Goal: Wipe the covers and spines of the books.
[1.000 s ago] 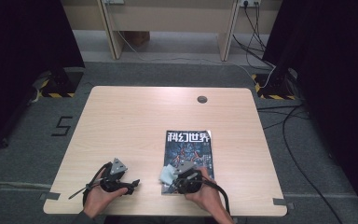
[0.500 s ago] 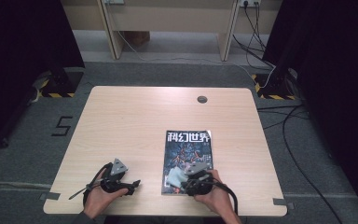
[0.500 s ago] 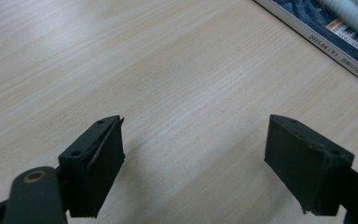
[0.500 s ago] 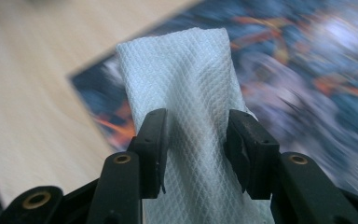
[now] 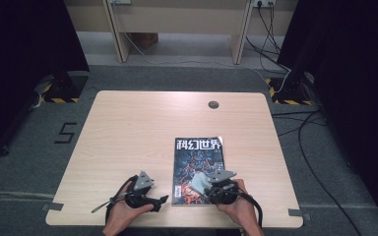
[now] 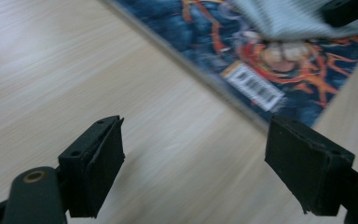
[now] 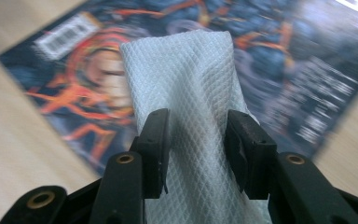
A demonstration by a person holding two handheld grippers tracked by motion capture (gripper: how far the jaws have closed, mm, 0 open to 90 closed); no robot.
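Your right gripper [image 7: 196,140] was clamped on a folded white cloth [image 7: 186,88], its two black jaws pinching the fabric from either side, and the cloth lay pressed on the near end of the magazine [image 5: 197,169], just beside the barcode corner. Your left gripper [image 6: 193,172] stood with its jaws spread wide and nothing between them, over bare wood just off the magazine's near left corner. Farther out, the magazine lay flat on the table [image 5: 128,128], right of centre and toward your edge.
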